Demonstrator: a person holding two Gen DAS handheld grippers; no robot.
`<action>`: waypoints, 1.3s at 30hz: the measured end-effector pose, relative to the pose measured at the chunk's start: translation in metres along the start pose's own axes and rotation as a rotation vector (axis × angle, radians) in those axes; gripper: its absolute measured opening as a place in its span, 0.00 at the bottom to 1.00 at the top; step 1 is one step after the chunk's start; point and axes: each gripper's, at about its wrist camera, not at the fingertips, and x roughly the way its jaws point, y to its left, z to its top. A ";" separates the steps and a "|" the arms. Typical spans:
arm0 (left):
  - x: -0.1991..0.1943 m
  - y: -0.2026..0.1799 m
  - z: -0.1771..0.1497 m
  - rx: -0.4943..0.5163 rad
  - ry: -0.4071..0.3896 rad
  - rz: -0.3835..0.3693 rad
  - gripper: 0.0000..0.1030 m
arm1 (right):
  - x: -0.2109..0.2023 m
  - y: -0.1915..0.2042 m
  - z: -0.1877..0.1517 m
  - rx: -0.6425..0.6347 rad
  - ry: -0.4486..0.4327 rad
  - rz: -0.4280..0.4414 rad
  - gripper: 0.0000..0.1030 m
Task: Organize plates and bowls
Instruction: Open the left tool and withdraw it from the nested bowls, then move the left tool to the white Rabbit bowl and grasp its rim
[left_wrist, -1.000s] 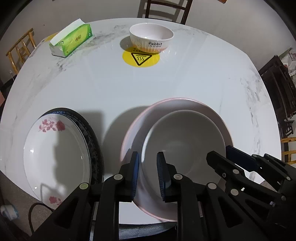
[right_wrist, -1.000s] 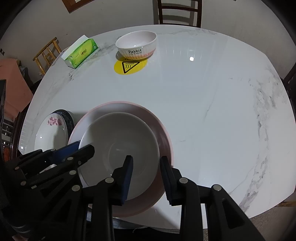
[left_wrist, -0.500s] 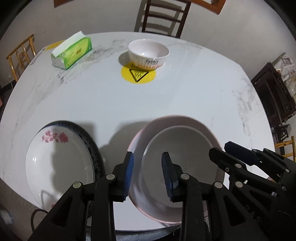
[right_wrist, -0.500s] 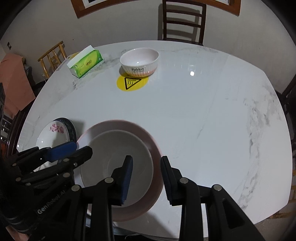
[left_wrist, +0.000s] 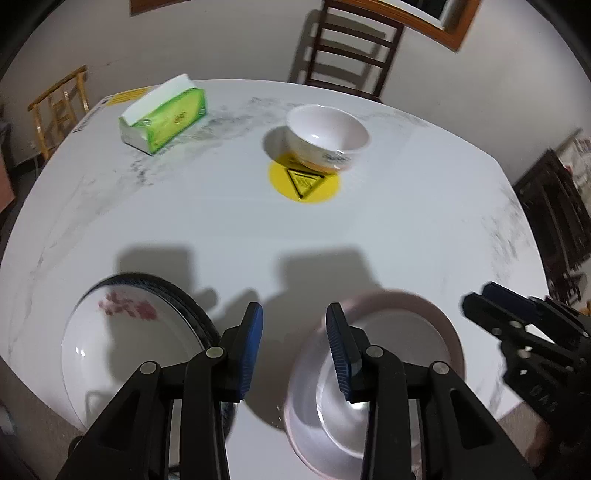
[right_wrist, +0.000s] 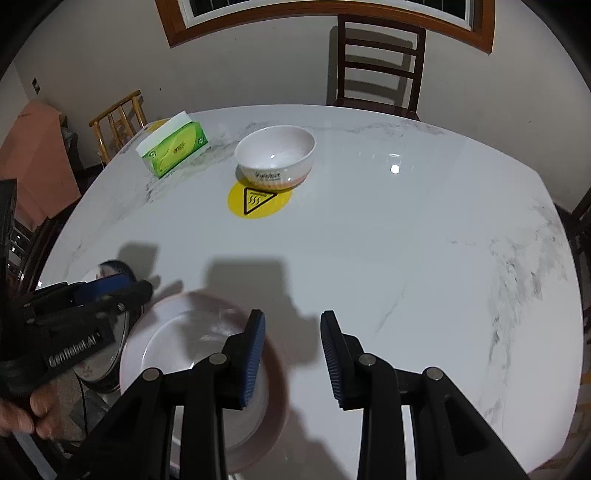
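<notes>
White marble-patterned tabletop (right_wrist: 369, 240) fills both views, with dark wooden chairs and a plain wall behind it. At the near edge, 2 stacks are already built: a white flower-printed plate (left_wrist: 122, 343) resting on a dark-rimmed plate (left_wrist: 192, 306), and beside it a grey-white shallow dish nested in a pink-rimmed plate (right_wrist: 207, 343). Left to gather, by my reading, is 1 white ceramic bowl with lettering (right_wrist: 275, 157), standing well apart on the edge of a yellow round warning sticker (right_wrist: 258, 201), near a green tissue pack (right_wrist: 173, 147). The left gripper (left_wrist: 293, 347) is opening, nothing between its pads. The right gripper (right_wrist: 291, 354) stands partly open and empty.
</notes>
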 end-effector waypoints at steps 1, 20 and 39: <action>0.002 0.003 0.003 -0.009 -0.003 0.009 0.32 | 0.004 -0.006 0.004 0.010 0.007 0.007 0.31; 0.069 0.025 0.113 -0.105 0.021 0.038 0.32 | 0.087 -0.066 0.114 0.092 0.071 0.129 0.31; 0.142 0.015 0.186 -0.150 0.073 -0.023 0.29 | 0.165 -0.036 0.193 0.049 0.134 0.119 0.31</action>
